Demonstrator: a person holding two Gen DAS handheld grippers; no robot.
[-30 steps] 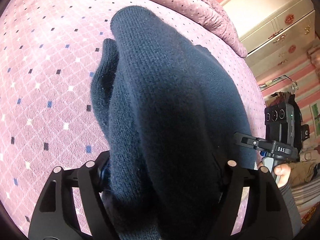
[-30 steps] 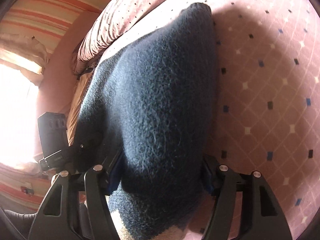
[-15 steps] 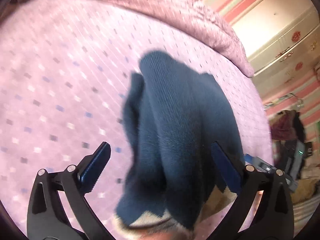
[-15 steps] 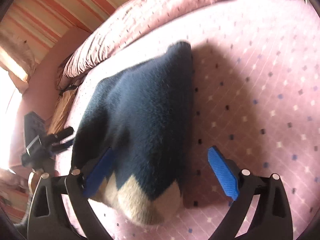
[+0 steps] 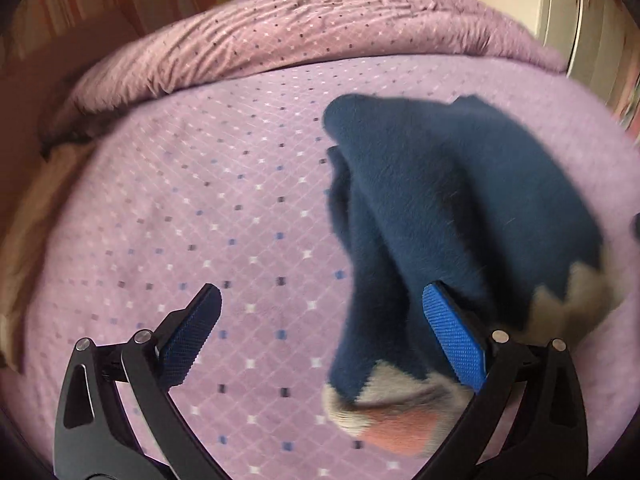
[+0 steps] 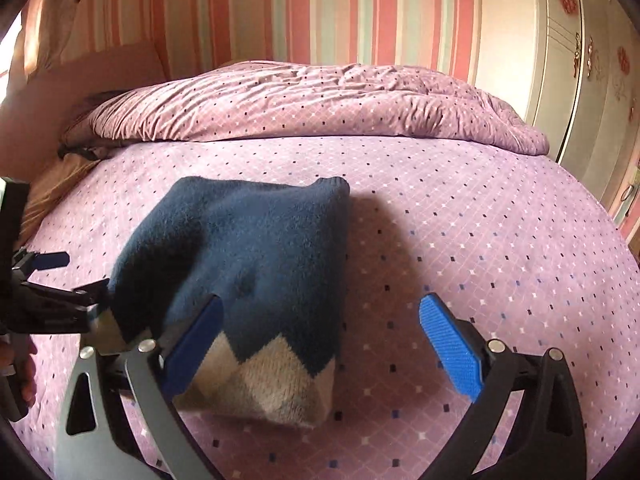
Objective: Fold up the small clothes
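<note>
Folded sweater (image 6: 248,264) on the bedsheet (image 6: 460,216), bunched duvet (image 6: 312,100) behind it (against the wall (image 6: 320,12)), wardrobe (image 6: 560,60) right.

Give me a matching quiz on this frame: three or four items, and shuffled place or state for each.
Items:
1. navy sweater
2. left tool
3. rumpled duvet
4. wardrobe

States:
A. bunched at the far end of the bed
B. folded, lying on the bedsheet
C. standing against the striped wall on the right
D. open, gripping nothing

Pairs: 1-B, 2-D, 3-A, 4-C
</note>
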